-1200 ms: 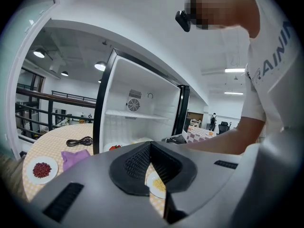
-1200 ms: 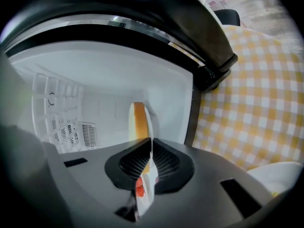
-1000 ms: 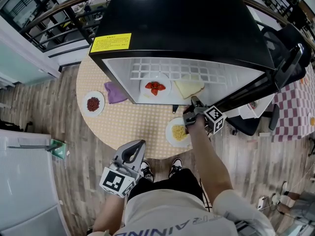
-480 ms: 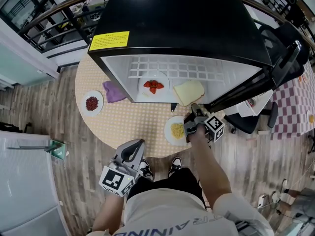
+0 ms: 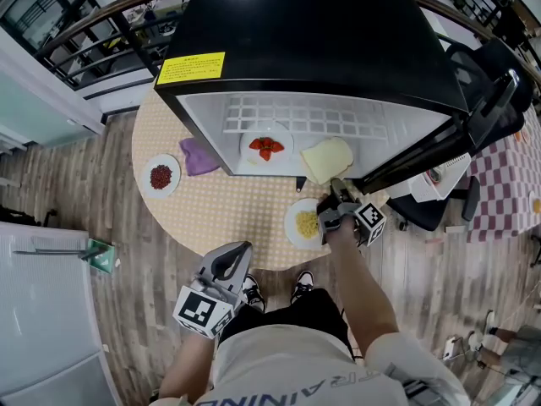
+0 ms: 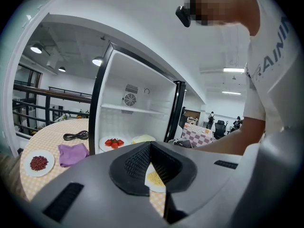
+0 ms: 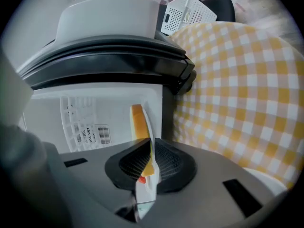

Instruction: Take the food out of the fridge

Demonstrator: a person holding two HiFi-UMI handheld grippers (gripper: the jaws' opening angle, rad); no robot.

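At fridge floor's front right corner, right gripper [image 7: 147, 158] is clamped on the rim of a round white plate [image 7: 150, 126] bearing a pale yellow bread slice [image 5: 326, 156], half out of the black, white-lined fridge [image 5: 321, 41]. Step looks like pull-out. Next it likely needs setting down on the yellow-checked round table [image 5: 228, 218], near front edge. White plate of red fruit [image 5: 266, 148] sits inside. Left gripper [image 6: 150, 146] closed, empty.

the fridge [image 5: 313, 32] stands on the worktop [image 5: 228, 210] at its 12 o'clock side, with its door [image 5: 473, 129] swung out to 3 o'clock. inside, the plate of fruit [image 5: 266, 146] lies at 9 o'clock of the plate with a slice [image 5: 328, 155], which overhangs the front edge. on the worktop, a plate of what may be noodles [image 5: 303, 224] lies at 6 o'clock of that plate. the cloth [image 5: 199, 156] and, beyond it, the small dish [image 5: 161, 177] lie at 9 o'clock of the fruit.
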